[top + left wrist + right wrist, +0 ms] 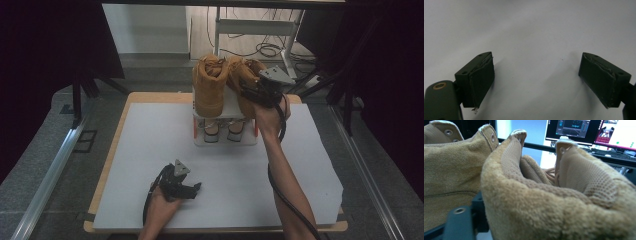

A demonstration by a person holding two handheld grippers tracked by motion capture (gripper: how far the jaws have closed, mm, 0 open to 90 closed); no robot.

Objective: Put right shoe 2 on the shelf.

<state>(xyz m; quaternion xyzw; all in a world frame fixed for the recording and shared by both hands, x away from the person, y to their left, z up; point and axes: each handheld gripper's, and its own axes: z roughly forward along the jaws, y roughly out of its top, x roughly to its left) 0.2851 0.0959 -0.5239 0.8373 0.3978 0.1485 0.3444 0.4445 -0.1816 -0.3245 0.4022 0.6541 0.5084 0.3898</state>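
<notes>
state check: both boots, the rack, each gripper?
left boot: upright on the rack's top shelf, untouched.
right boot: on the top shelf, collar between the right gripper's jaws.
rack: standing at the table's far edge; another pair on its lower shelf.
left gripper: open, empty, low over the table.
right gripper: at the right boot's collar; grip unclear.

Two boots stand side by side on a rack at the far middle of the tabletop, the left boot just beside the right boot. The right gripper is at the right boot's collar; the left gripper lies near the front edge, well apart from the rack.
</notes>
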